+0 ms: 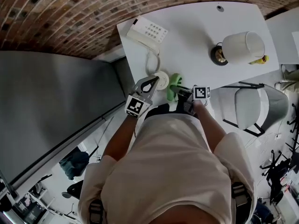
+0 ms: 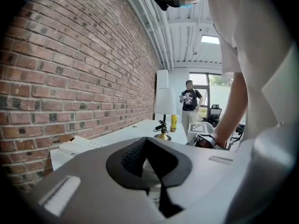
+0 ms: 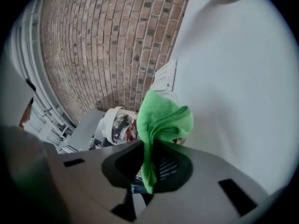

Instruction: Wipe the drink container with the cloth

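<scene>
The drink container, a white cup with a printed label, sits at the near edge of the white table. My left gripper is shut on it from the left. In the left gripper view only a sliver of the container shows between the jaws of the left gripper. The green cloth is bunched right beside the container, with my right gripper shut on it. In the right gripper view the cloth hangs from the right gripper, next to the container.
A white desk phone lies at the table's far left, its cord curling towards the container. A lamp and a yellow bottle stand at the right. A grey chair is beside the table. A person stands far off.
</scene>
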{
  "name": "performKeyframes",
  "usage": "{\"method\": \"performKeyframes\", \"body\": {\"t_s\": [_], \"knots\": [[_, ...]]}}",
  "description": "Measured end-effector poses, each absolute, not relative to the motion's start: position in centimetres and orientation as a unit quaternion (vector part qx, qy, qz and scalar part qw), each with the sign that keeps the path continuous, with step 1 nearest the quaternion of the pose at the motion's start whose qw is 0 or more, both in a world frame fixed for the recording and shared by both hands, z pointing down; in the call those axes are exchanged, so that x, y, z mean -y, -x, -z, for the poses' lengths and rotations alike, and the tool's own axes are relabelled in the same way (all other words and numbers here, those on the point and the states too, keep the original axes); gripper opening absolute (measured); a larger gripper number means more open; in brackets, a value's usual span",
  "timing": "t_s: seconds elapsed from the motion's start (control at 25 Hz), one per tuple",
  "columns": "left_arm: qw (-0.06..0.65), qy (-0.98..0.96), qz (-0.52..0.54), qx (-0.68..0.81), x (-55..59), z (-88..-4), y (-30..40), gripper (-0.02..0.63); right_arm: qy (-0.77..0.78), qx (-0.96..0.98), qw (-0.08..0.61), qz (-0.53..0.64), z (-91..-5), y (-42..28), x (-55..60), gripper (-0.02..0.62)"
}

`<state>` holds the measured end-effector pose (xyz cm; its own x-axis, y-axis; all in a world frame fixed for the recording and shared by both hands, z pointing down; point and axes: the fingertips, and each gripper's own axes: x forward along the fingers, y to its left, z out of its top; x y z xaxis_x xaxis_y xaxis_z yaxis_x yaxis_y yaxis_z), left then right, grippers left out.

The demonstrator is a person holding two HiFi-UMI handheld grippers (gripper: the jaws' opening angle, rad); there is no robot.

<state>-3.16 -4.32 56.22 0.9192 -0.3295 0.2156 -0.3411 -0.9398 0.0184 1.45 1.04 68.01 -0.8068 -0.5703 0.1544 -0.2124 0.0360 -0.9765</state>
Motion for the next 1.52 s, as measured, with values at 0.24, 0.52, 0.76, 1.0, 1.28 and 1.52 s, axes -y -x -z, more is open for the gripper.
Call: {"method": "performKeyframes", "body": {"t_s": [0.24,0.52,0.76,1.0,1.28,1.52], "knots": [[0.039,-0.983,-0.108,0.147,4.2,-56.1,3.1,-0.009,0.31,-0.692,0.108,0.643,-71.4,-0.1,-1.2,0.043],[0.016,-0.988,-0.106,0.109,3.8,-56.3,3.0,-0.009,0.332,-0.682,0.093,0.645,-73.5,0.9,-0.4,0.043],[0.016,-0.989,-0.103,0.103,4.1,-56.2,3.1,-0.009,0.344,-0.684,0.096,0.636,-73.5,1.3,-0.3,0.043],[0.035,-0.988,-0.104,0.105,3.8,-56.0,3.1,-0.009,0.343,-0.689,0.101,0.631,-72.6,1.7,-0.5,0.043],[0.008,-0.991,-0.099,0.092,3.8,-56.3,3.2,-0.009,0.321,-0.708,0.114,0.619,-70.5,2.4,-0.9,0.043],[0.019,-0.99,-0.1,0.095,3.8,-56.3,3.3,-0.009,0.292,-0.742,0.127,0.59,-66.7,3.6,-1.4,0.043]]}}
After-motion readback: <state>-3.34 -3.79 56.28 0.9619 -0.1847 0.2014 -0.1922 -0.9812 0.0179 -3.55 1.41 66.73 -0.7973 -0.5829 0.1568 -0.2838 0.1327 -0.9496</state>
